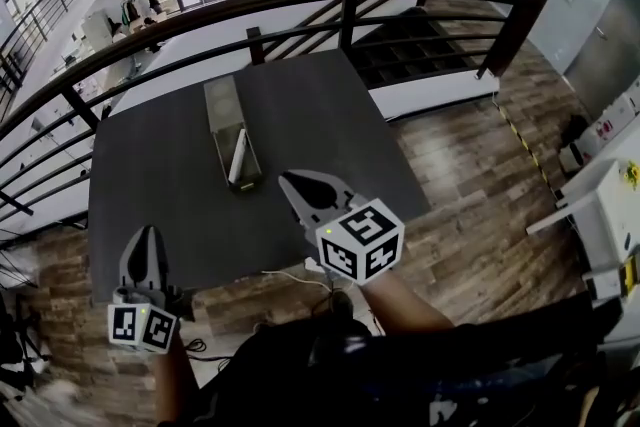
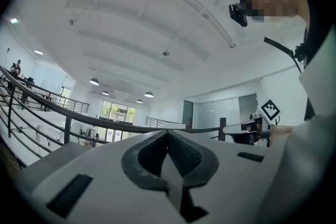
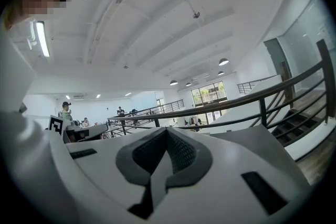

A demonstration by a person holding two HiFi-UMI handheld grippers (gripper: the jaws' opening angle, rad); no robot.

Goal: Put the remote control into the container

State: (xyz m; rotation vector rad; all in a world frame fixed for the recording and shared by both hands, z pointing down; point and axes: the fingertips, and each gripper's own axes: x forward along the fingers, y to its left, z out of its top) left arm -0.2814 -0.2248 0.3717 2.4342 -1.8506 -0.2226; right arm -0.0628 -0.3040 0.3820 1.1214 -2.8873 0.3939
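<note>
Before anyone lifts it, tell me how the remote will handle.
The remote looks like a slim, straight bar, so it is probably stiff and light. It lies lengthwise in the narrow container, so a push would likely slide it along, not roll it. Its finish cannot be told from here.

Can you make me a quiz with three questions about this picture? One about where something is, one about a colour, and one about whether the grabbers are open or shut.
1. Where is the white remote?
A. in the long container on the table
B. on the floor
C. in a gripper

2. What colour is the table?
A. red
B. dark grey
C. yellow

3. How are the left gripper and the right gripper?
A. both wide open
B. one holds the remote
C. both shut and empty

Answers:
1 A: the head view shows the remote lying in the container.
2 B: the top looks dark grey.
3 C: each gripper view shows jaws together with nothing between.
</note>
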